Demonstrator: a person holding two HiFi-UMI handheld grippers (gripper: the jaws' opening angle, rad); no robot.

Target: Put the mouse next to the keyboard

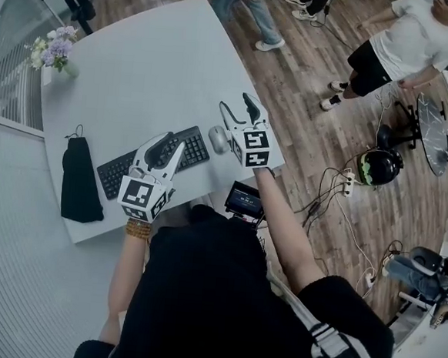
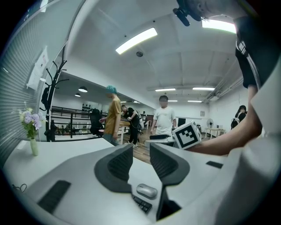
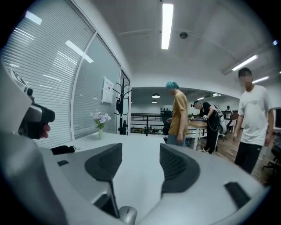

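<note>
On the white table (image 1: 140,67) lies a black keyboard (image 1: 154,161), and a silver mouse (image 1: 218,139) rests just off its right end, near the table's front right edge. My right gripper (image 1: 239,108) hovers above and a little right of the mouse, with its jaws apart and nothing between them. In the right gripper view the mouse (image 3: 127,215) shows low, under the right gripper (image 3: 140,162). My left gripper (image 1: 167,148) hangs over the keyboard's middle, open and empty. In the left gripper view the left gripper (image 2: 141,151) frames the mouse (image 2: 146,190) and a corner of the keyboard (image 2: 141,203).
A black pouch (image 1: 80,178) lies at the table's front left and a vase of flowers (image 1: 55,51) stands at the far left corner. Several people stand beyond the table. A helmet (image 1: 377,167) and cables lie on the wooden floor to the right.
</note>
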